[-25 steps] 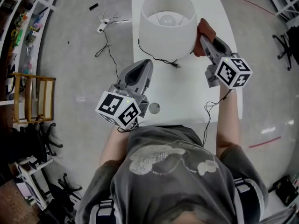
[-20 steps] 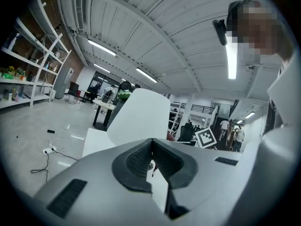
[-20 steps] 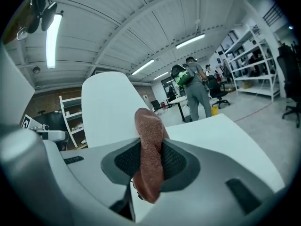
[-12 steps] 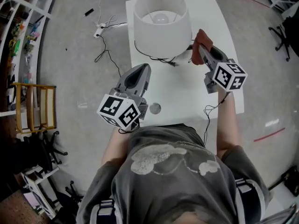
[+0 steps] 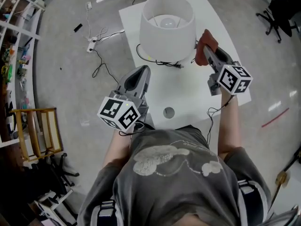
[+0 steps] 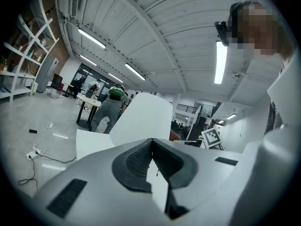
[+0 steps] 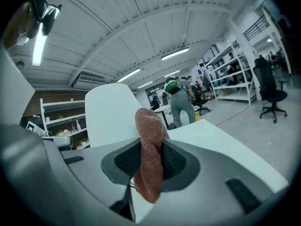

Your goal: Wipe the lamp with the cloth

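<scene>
A white lamp (image 5: 167,25) with a drum shade stands at the far side of a white table (image 5: 188,93); its bulb shows through the open top. The shade (image 7: 110,114) also fills the left of the right gripper view. My right gripper (image 5: 205,50) is shut on a reddish-brown cloth (image 5: 208,38), held just right of the shade's lower edge. The cloth (image 7: 149,152) hangs folded between the jaws. My left gripper (image 5: 142,72) is shut with nothing in it, over the table's near left edge and apart from the lamp (image 6: 143,119).
The lamp's black cord (image 5: 162,63) runs along the table by the base. A round hole (image 5: 169,112) sits in the table near me. More cables and a power strip (image 5: 89,46) lie on the grey floor at the left. Shelving (image 5: 19,41) lines the far left.
The view has shifted, so the table and lamp sit more to the right. The right gripper with the cloth stays beside the shade. The left gripper holds its place.
</scene>
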Action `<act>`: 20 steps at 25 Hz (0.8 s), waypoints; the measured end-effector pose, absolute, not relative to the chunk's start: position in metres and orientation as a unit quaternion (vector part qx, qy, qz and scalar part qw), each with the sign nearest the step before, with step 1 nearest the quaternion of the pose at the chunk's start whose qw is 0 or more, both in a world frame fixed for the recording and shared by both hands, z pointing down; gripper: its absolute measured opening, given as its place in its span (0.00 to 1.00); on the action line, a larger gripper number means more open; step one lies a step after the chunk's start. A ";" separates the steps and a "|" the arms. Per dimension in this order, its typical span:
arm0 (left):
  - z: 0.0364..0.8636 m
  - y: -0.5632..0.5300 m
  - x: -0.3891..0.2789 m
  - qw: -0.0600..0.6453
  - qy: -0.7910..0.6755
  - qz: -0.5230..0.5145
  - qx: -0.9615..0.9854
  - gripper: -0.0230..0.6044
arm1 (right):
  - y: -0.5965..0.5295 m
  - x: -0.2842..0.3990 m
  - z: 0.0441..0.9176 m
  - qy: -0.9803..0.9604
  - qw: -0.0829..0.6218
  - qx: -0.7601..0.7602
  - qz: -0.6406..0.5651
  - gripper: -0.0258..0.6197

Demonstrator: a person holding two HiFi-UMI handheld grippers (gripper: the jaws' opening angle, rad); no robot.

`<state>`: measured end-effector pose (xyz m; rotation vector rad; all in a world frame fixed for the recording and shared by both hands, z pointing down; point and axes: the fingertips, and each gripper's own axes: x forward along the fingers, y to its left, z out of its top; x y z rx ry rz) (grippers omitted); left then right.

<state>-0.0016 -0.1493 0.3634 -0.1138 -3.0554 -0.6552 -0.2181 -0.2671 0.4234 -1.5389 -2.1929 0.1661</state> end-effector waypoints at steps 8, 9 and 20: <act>0.369 -0.098 0.025 0.006 -0.973 -0.230 0.025 0.05 | -0.275 -0.179 0.418 -0.848 0.221 -0.478 0.068 0.19; 0.371 -0.094 0.025 0.007 -0.972 -0.234 0.033 0.05 | -0.276 -0.176 0.419 -0.852 0.221 -0.469 0.068 0.19; 0.367 -0.096 0.044 0.022 -0.956 -0.238 0.169 0.05 | -0.315 -0.092 0.418 -0.905 0.215 -0.355 0.090 0.19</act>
